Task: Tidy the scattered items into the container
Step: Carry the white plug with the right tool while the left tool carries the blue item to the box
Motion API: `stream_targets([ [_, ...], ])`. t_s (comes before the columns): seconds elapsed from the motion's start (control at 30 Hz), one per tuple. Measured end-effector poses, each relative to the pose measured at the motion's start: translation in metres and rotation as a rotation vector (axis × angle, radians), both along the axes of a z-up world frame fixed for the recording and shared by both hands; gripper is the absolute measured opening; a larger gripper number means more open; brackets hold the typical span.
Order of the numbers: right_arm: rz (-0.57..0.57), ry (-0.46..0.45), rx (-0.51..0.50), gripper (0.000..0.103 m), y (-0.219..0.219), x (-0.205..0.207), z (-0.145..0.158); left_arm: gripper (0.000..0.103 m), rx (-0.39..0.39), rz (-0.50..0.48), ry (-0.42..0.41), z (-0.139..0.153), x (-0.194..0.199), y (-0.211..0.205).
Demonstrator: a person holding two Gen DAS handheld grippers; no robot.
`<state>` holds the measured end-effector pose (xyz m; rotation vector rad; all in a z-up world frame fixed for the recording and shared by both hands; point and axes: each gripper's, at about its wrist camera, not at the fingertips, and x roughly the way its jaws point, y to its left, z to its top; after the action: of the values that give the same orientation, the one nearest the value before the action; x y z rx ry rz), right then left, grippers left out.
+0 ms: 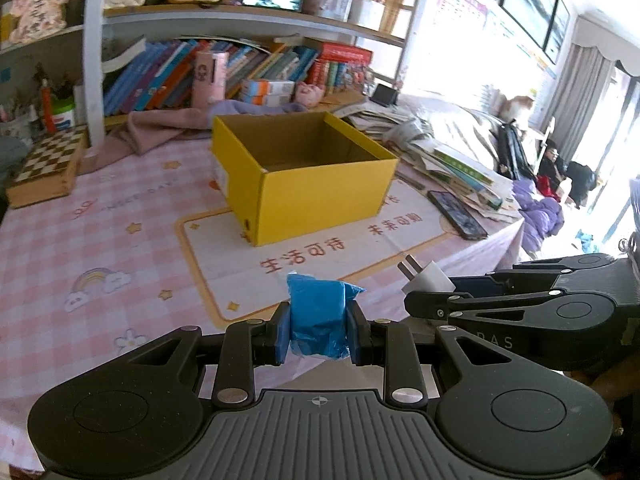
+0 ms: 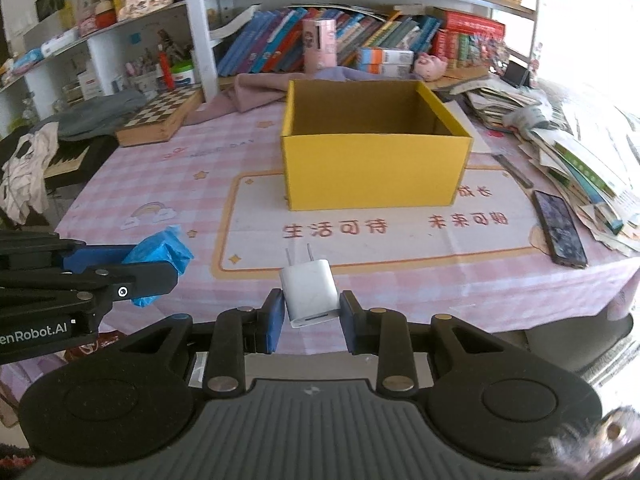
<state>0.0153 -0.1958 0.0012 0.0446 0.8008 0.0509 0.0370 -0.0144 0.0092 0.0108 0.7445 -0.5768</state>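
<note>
Fingers [image 1: 280,334] of the left gripper [image 1: 319,332] clamp a blue packet [image 1: 318,314]. Between the right gripper [image 2: 311,318] pads sits a white charger plug [image 2: 310,294], prongs forward, both pads touching it. Ahead of both stands the open yellow box [image 2: 374,168] on the pink checked tablecloth [image 1: 120,216].

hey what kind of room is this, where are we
Probably a lived-in home study or living room: crowded bookshelves, a pink checked tablecloth with a yellow box, and a chessboard.
</note>
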Motion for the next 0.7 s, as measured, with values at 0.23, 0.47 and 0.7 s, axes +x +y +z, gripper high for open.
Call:
stream_targets([
  [0.23,-0.059,0.018,0.016,0.028,-0.021,0.001,-0.003,0.026,0.012,-0.064,0.013,-0.003,0.011,-0.023],
  [0.47,-0.078,0.018,0.025,0.028,-0.03,0.011,-0.004,0.026,0.02,-0.08,0.013,-0.004,0.023,-0.033],
  [0.7,-0.083,0.024,0.033,0.028,-0.035,0.029,-0.006,0.026,0.026,-0.088,0.009,-0.004,0.038,-0.038],
])
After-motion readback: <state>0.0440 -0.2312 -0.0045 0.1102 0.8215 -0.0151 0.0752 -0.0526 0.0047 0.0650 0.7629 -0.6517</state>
